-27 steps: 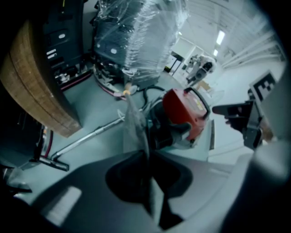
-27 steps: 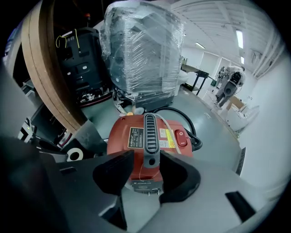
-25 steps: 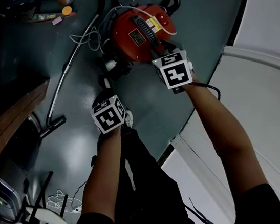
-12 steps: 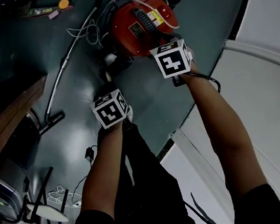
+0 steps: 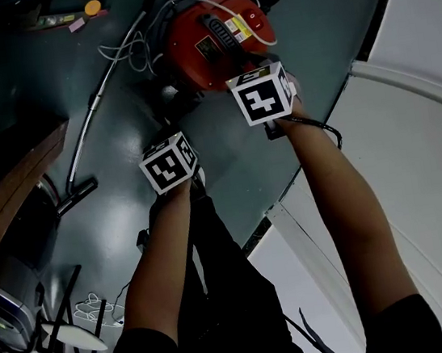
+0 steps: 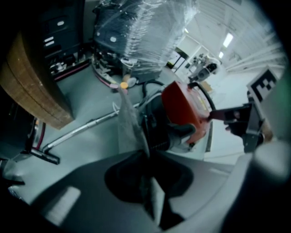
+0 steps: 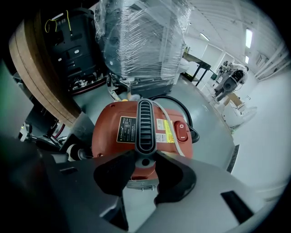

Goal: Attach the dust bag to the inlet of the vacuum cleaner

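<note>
Noted at frame centre: red vacuum cleaner (image 7: 107,136), black handle (image 7: 145,123) base gripped between right gripper (image 7: 144,154) jaws, just closed inward.

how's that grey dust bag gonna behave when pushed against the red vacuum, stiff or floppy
Probably floppy: the dust bag looks like thin, creased cloth, so it may fold rather than push. Likely light for its size, being so thin. Its textured surface probably isn't slippery.

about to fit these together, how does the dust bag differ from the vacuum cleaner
The dust bag is grey cloth; the vacuum cleaner is a red shell with a black handle. The dust bag looks slim and thin; the vacuum cleaner is bulky and sits on the floor. They are close together.
</note>
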Tool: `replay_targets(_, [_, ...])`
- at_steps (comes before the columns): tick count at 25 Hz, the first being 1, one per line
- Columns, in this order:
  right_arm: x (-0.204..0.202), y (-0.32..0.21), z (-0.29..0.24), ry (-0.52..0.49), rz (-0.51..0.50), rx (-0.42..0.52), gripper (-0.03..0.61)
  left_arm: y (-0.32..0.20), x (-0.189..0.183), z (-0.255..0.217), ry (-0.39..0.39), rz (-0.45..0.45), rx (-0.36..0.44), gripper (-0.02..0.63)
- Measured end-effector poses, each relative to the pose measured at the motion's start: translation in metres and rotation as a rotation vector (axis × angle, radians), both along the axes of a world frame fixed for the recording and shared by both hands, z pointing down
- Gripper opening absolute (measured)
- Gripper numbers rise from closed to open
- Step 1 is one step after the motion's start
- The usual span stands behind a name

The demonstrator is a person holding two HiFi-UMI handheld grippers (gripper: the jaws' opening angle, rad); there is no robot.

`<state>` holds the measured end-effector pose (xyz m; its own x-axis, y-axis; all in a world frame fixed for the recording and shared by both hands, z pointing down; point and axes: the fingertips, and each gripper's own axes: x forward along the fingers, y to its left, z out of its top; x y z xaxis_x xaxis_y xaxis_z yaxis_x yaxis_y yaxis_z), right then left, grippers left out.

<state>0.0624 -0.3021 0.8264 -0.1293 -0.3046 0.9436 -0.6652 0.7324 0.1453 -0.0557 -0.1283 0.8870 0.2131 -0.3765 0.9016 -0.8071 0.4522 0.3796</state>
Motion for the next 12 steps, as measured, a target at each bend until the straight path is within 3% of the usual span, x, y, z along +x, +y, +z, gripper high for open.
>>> replay_targets(7, [0.0, -0.001, -0.001, -0.006, 0.002, 0.004, 0.133, -0.006, 0.007, 0.0, 0.043, -0.027, -0.003, 0.054])
replay_targets(12, [0.0, 0.0, -0.001, -0.007, -0.003, -0.001, 0.133, -0.008, 0.013, 0.001, 0.0, 0.068, -0.009, 0.057])
